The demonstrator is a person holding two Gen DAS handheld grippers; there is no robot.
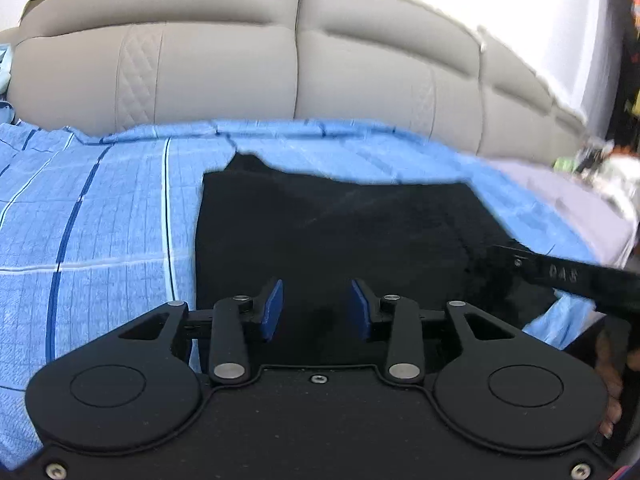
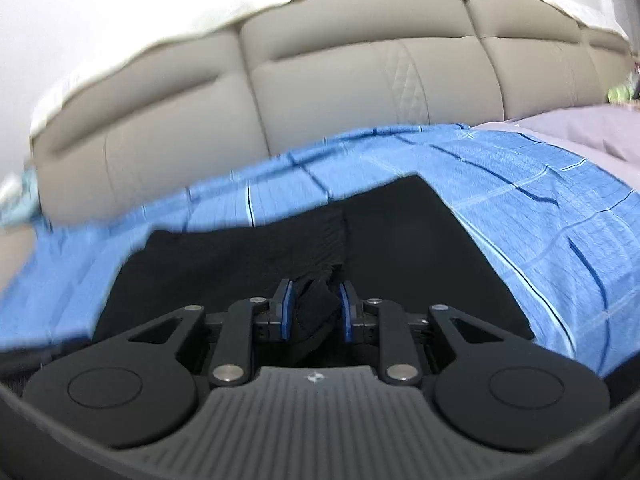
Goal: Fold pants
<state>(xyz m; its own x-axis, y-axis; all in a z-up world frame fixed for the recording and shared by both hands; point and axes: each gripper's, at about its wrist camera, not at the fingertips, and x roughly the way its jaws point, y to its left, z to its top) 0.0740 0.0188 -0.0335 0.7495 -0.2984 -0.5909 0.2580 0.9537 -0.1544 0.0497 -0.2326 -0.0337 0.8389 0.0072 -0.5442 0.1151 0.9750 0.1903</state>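
Our right claw (image 2: 315, 306) pinches a bunched fold of the black pants (image 2: 400, 248) (spread on the blue checked bed sheet (image 2: 540, 208)); our left claw (image 1: 316, 308) hovers spread above them.

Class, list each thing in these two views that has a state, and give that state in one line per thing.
Left gripper: open, nothing between its pads, over the pants.
Right gripper: shut on a bunched fold of the pants.
Black pants: lying on the bed, one part gathered and pinched.
Blue checked bedsheet: spread out, slightly wrinkled.
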